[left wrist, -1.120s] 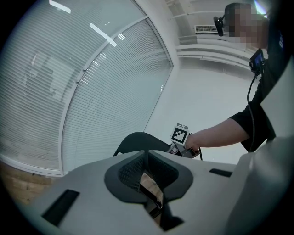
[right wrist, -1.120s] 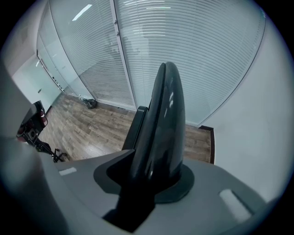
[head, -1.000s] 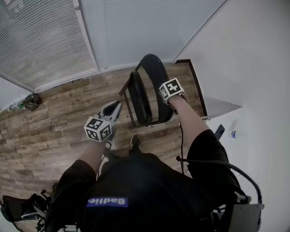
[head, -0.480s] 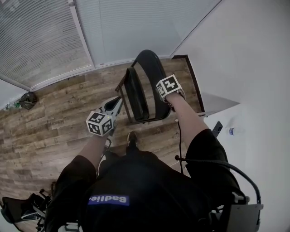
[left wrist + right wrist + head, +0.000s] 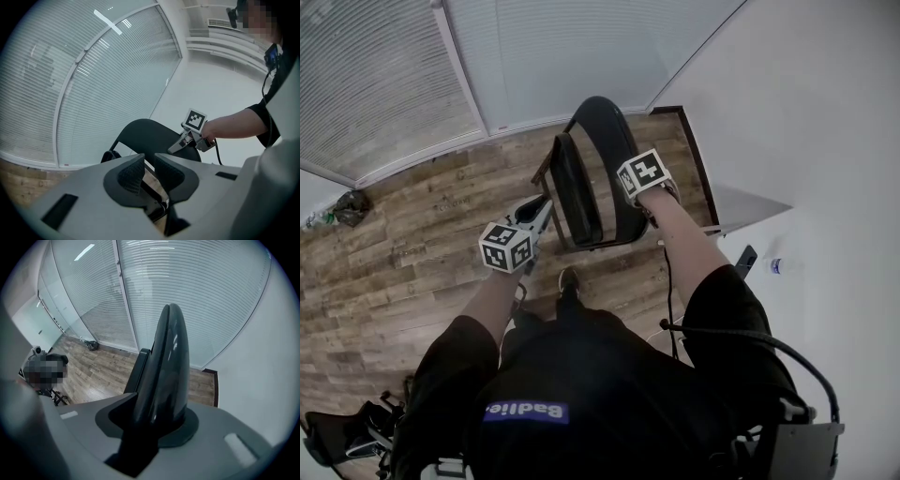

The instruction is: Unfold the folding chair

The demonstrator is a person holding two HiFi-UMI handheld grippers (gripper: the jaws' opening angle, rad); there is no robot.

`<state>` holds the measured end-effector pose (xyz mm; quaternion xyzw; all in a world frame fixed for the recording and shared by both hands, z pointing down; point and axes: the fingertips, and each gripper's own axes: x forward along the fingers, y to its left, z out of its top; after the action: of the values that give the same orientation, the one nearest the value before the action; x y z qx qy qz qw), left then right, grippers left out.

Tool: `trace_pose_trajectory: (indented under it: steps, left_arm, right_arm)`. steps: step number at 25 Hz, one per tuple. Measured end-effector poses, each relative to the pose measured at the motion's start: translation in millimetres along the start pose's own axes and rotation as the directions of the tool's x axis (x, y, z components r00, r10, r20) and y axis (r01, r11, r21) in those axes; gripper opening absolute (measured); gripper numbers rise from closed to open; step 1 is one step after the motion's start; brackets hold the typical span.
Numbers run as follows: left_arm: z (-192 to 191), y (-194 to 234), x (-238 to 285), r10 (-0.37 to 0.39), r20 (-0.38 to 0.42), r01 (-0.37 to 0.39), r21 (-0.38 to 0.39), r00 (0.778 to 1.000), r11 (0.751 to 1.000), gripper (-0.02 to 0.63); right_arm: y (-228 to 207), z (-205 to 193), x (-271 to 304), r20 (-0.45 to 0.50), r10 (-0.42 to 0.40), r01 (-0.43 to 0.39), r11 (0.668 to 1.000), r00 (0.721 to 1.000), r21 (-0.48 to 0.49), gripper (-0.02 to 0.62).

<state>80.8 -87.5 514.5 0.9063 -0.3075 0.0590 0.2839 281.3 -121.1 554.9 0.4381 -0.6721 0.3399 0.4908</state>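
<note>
One change: left gripper point(image 5: 149, 161) lower, nearer folding chair point(image 5: 577, 192), jaws just parting, empty; right gripper point(image 5: 154, 420) stays clamped on backrest point(image 5: 614, 150).

left gripper point(image 5: 149, 163) jaws just opening, gap empty | just ahead: chair seat point(image 5: 578, 192) and backrest point(image 5: 150, 136) block | their left: open floor point(image 5: 412, 244)

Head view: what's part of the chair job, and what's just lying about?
Job: folding chair, folded; right gripper clamped on its backrest; left gripper, whose jaws have just been opening, nothing between them.
Lying about: bottle at right; dark bag by the blinds; black equipment lower left.
</note>
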Motion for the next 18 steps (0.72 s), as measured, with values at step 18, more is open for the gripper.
trace_pose_trajectory:
  steps: [18]
  left_arm:
    - [-30,0,48,0.002,-0.104,-0.004,-0.026,0.995,1.000,0.098]
  right_arm:
    - [1,1,-3,0.004,0.004,-0.004,1.000,1.000,-0.002,0.122]
